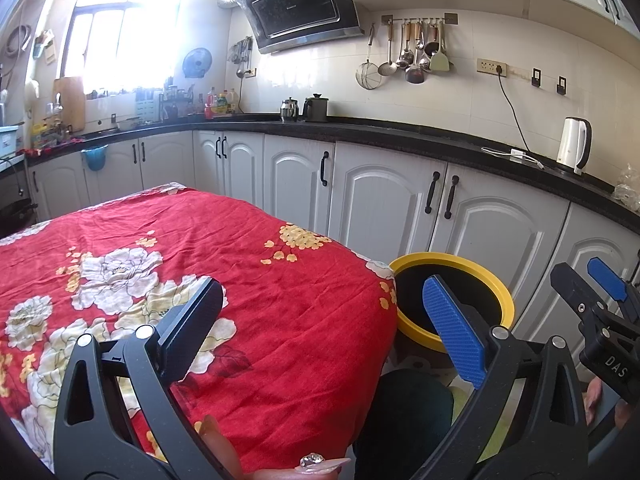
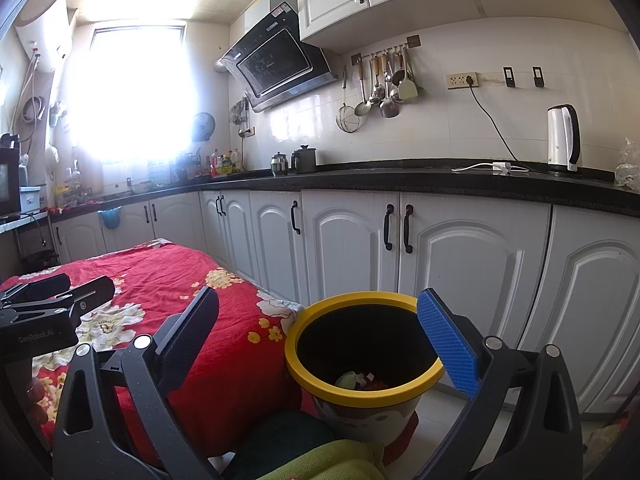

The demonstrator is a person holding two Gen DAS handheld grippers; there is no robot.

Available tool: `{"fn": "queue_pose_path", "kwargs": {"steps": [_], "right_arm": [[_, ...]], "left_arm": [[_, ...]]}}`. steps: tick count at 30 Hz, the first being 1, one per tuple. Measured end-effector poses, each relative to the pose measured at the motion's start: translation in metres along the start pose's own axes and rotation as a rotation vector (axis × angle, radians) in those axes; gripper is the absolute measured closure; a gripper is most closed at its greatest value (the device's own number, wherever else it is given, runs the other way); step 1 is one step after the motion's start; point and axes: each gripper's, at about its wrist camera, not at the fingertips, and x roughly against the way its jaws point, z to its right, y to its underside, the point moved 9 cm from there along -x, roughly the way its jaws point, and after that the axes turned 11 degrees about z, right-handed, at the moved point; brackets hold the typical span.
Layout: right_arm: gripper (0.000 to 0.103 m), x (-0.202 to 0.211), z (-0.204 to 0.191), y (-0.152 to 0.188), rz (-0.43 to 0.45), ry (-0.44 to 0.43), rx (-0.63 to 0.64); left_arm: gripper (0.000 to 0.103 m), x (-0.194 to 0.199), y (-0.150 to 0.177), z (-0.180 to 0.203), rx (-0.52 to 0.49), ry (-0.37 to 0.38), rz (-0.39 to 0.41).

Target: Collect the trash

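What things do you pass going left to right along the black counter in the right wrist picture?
Bottles → small metal pot → dark pot → white charger → kettle → plastic bag.

The left tool has a black frame of triangular arms with cut-out openings and round silver screws at the joints. One finger carries a blue ribbed pad, the other a black pad. The right tool is built alike, and white letters "DAS" mark its body. The left tool's body reads "GenRobot.AI". A long fingernail bears a clear gem.
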Motion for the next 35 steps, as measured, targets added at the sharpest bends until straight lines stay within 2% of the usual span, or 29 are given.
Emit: {"fn": "queue_pose_path", "kwargs": {"steps": [17, 22, 25, 27, 29, 30, 32, 34, 35], "right_arm": [[0.006, -0.001, 0.001, 0.002, -0.007, 0.002, -0.002], [0.006, -0.004, 0.002, 0.002, -0.03, 0.004, -0.026], [0.006, -0.013, -0.014, -0.003, -0.059, -0.03, -0.041], [0.006, -0.025, -0.047, -0.009, -0.077, -0.109, -0.026], [0.006, -0.036, -0.1, -0.013, -0.094, -0.232, 0.008], [0.006, -0.041, -0.132, -0.014, -0.106, -0.303, 0.021], [0.006, -0.047, -0.222, -0.007, -0.186, -0.498, 0.041], [0.006, -0.04, -0.323, 0.013, -0.298, -0.701, 0.067], [0.006, -0.035, -0.361, 0.025, -0.346, -0.756, 0.094]], "left_arm": [[0.011, -0.001, 0.0, 0.001, -0.003, 0.006, -0.009], [0.011, -0.004, 0.005, -0.001, -0.019, -0.004, -0.033], [0.011, -0.004, 0.005, -0.018, 0.038, 0.006, -0.094], [0.011, -0.002, -0.004, -0.057, 0.092, -0.057, -0.105], [0.011, 0.006, -0.014, -0.123, 0.13, -0.197, -0.099], [0.011, 0.014, -0.018, -0.174, 0.164, -0.306, -0.103], [0.011, 0.031, -0.019, -0.252, 0.188, -0.466, -0.123], [0.011, 0.051, -0.009, -0.341, 0.153, -0.659, -0.179], [0.011, 0.061, 0.002, -0.387, 0.165, -0.736, -0.227]]}}
